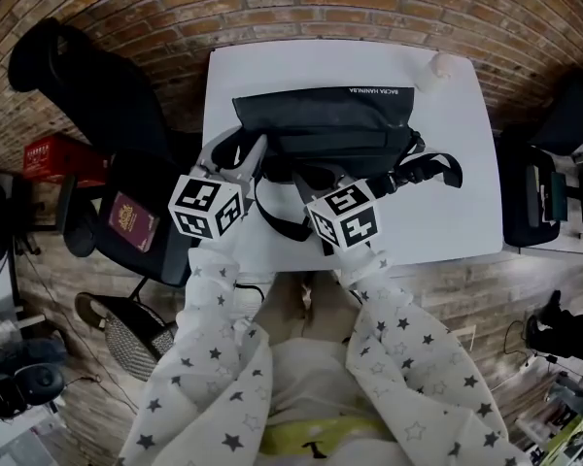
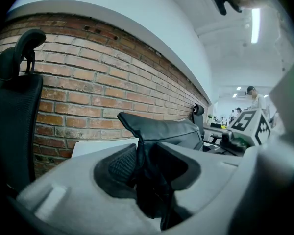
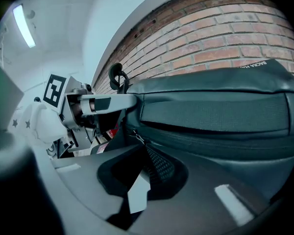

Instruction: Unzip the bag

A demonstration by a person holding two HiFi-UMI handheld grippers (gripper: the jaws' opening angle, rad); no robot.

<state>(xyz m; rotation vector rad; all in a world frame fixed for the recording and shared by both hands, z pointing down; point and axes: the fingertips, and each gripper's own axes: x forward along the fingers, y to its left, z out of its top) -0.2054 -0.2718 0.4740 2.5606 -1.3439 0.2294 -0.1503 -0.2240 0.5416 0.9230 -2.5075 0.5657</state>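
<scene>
A black bag (image 1: pixel 325 124) lies across the white table (image 1: pixel 452 202), its strap (image 1: pixel 437 168) trailing to the right. At the bag's left end, my left gripper (image 1: pixel 250 158) is shut on a fold of the black fabric (image 2: pixel 147 146), which runs down between its jaws (image 2: pixel 147 180). My right gripper (image 1: pixel 316 181) is at the bag's front face, near the left end. It is shut on the zip pull (image 3: pixel 134 137), a small metal link leading from the zip line (image 3: pixel 210 131) into the jaws (image 3: pixel 139 180). The right gripper view also shows the left gripper (image 3: pixel 95 104).
A brick wall runs behind the table. A black office chair (image 1: pixel 78 76) stands at the left, with a red booklet (image 1: pixel 131 223) on a seat beside it. A small white object (image 1: pixel 435 69) sits at the table's far right corner. Another chair (image 1: pixel 530 192) is on the right.
</scene>
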